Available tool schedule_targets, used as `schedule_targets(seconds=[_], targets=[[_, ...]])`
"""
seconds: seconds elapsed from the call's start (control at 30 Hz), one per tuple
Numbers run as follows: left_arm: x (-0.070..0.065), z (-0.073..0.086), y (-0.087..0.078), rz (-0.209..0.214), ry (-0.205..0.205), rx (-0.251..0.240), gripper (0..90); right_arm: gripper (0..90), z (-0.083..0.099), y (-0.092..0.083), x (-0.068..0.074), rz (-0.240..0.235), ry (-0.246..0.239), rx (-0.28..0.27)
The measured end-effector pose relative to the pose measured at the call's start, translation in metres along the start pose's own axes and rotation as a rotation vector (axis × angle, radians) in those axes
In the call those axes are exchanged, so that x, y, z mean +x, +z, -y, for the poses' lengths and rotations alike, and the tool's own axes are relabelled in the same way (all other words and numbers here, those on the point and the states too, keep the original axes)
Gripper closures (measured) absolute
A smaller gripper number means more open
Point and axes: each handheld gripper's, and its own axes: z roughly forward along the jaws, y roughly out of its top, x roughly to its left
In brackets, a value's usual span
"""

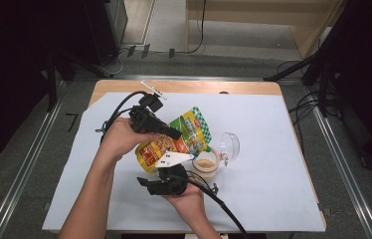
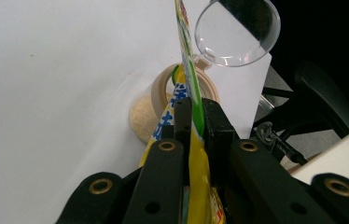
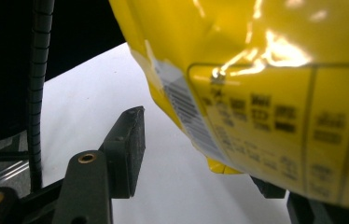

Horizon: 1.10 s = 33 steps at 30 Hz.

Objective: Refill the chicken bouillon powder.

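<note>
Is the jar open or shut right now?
Open. The jar's clear lid is swung back on its hinge, and beige powder shows inside through the mouth.

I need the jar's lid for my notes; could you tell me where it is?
In the high view the clear lid stands open, hinged on the right of the jar, just right of the yellow pouch.

lab-like recording space: white-covered table [image 1: 273, 199], floor cables [image 1: 303, 107], black stand legs [image 1: 293, 69], dark surroundings.
</note>
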Motion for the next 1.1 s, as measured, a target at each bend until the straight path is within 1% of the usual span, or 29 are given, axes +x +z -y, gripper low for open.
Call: schedule_targets(seconds=[0.07,0.1,0.17,0.23,0.27,0.4,0.5,0.6,0.7,0.77,0.8,0.83,0.87,0.9,0.97,1.0,1.1], targets=[[0.001,0.0,0.001,0.009,0.001,0.008,86.0,45.6,0.0,0.001,0.001,0.001,-0.012,0.004],[0.002,0.001,0.002,0.011,-0.004,0.005,85.2,45.9,0.001,0.002,0.002,0.003,-0.023,0.006],[0.003,0.001,0.003,0.018,-0.008,0.002,85.2,46.0,0.001,0.003,0.002,0.008,-0.029,0.009],[0.004,0.0,0.004,0.022,-0.005,0.002,84.7,46.7,0.001,0.003,0.001,0.009,-0.03,0.008],[0.003,-0.001,0.006,0.021,-0.001,-0.007,83.3,47.0,0.0,0.002,0.001,0.008,-0.032,0.006],[0.003,-0.002,0.011,0.02,0.008,-0.016,83.5,47.4,0.0,0.001,0.001,0.01,-0.047,-0.005],[0.003,-0.003,0.012,0.019,0.015,-0.02,84.5,47.5,0.0,0.001,0.001,0.009,-0.046,-0.001],[0.003,-0.002,0.011,0.021,0.017,-0.021,87.3,47.6,0.0,0.001,0.001,0.009,-0.052,0.003],[0.004,0.0,0.008,0.032,0.021,-0.016,88.0,47.2,0.0,0.002,0.003,0.008,-0.059,0.001],[0.005,0.001,0.006,0.038,0.023,-0.013,88.4,46.0,0.0,0.003,0.004,0.007,-0.059,0.01],[0.006,0.002,0.005,0.038,0.029,-0.006,88.7,45.4,0.001,0.004,0.004,0.008,-0.059,0.011],[0.006,0.004,0.003,0.048,0.043,-0.005,88.8,44.7,0.002,0.005,0.004,0.012,-0.06,0.016],[0.006,0.004,0.003,0.048,0.043,-0.005,88.9,44.7,0.002,0.005,0.004,0.012,-0.06,0.016],[0.007,0.006,0.002,0.052,0.054,-0.007,88.9,44.2,0.002,0.006,0.005,0.013,-0.06,0.018],[0.008,0.008,-0.002,0.067,0.061,-0.01,89.0,44.2,0.002,0.007,0.006,0.013,-0.062,0.017],[0.009,0.011,-0.006,0.085,0.068,-0.018,89.1,44.2,0.002,0.007,0.006,0.014,-0.068,0.011],[0.009,0.013,-0.009,0.094,0.078,-0.022,89.2,44.2,0.003,0.007,0.007,0.012,-0.072,0.012]])
